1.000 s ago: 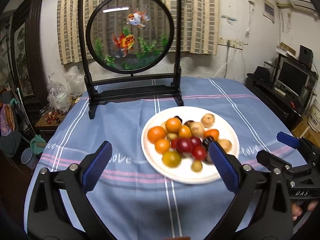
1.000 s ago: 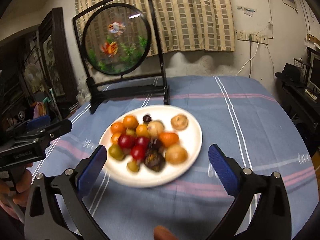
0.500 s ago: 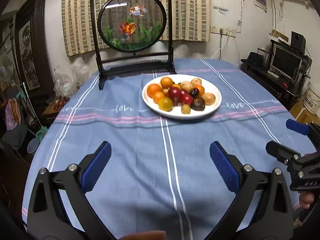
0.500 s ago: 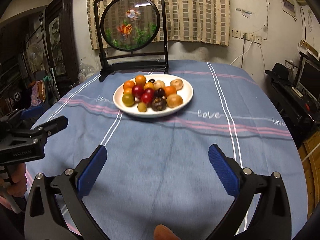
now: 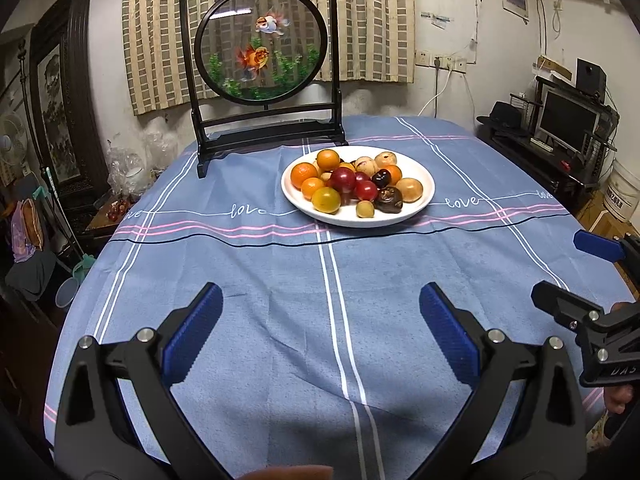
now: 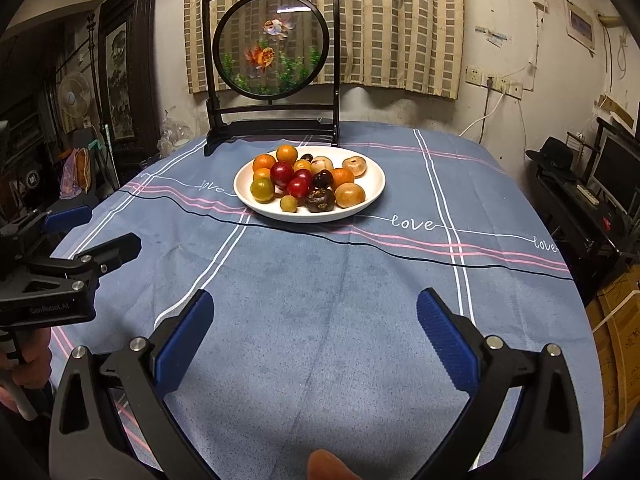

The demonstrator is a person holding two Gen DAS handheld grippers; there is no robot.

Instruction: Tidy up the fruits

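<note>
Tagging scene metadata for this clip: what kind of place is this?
Most likely a lived-in home room, not a lab: a table under a blue striped cloth holds a white round plate of mixed fruit, a black-framed goldfish screen stands behind it, and a striped curtain hangs beyond.

Bare blue tablecloth point(image 5: 280, 280) stretches between both wide-open grippers, left gripper point(image 5: 320, 336) and right gripper point(image 6: 314, 332), and the white plate point(image 5: 424, 200) of heaped fruit. Just behind the plate stands the framed goldfish screen point(image 5: 264, 68), blocking the far side. Cloth lies bare on both sides of the plate.
</note>
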